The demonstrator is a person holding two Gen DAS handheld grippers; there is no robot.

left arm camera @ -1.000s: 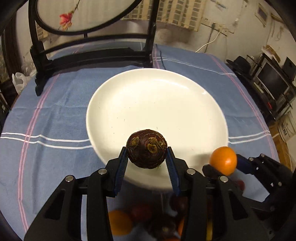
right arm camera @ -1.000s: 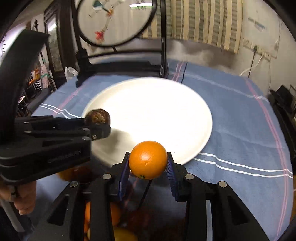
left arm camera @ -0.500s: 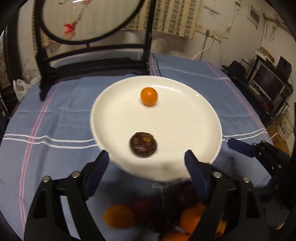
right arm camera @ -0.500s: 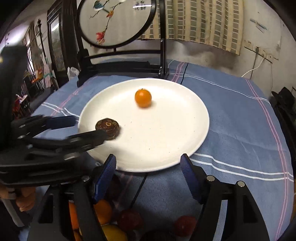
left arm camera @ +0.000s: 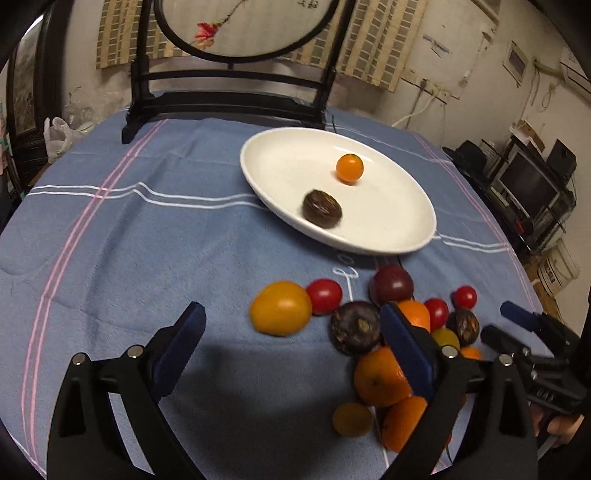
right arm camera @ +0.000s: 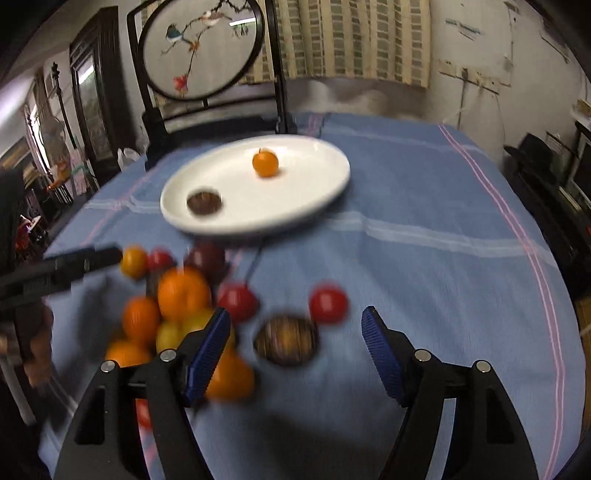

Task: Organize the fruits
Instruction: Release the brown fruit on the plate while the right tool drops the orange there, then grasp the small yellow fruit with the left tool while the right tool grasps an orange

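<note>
Your table wears a blue cloth with white and pink stripes, and at its far edge, behind the plate, stands a dark-framed round screen painted with a flowering branch. The plate, white and shallow, holds two things well apart: a small orange on its far side and a dark brown fruit nearer you, squat, its flat face turned up toward you. On the near side of the plate the fruit pile lies on the cloth: oranges, a yellow-orange fruit at its left edge, red tomatoes, dark purple ones, all touching or just beside each other. Your left gripper hangs released over the cloth beside the pile, its right finger in front of the oranges, grasping nothing. Your right gripper is spread wide as well; a brown fruit, blurred, lies on the cloth between its fingers, touching neither, with a red tomato just beyond it toward the plate.
</note>
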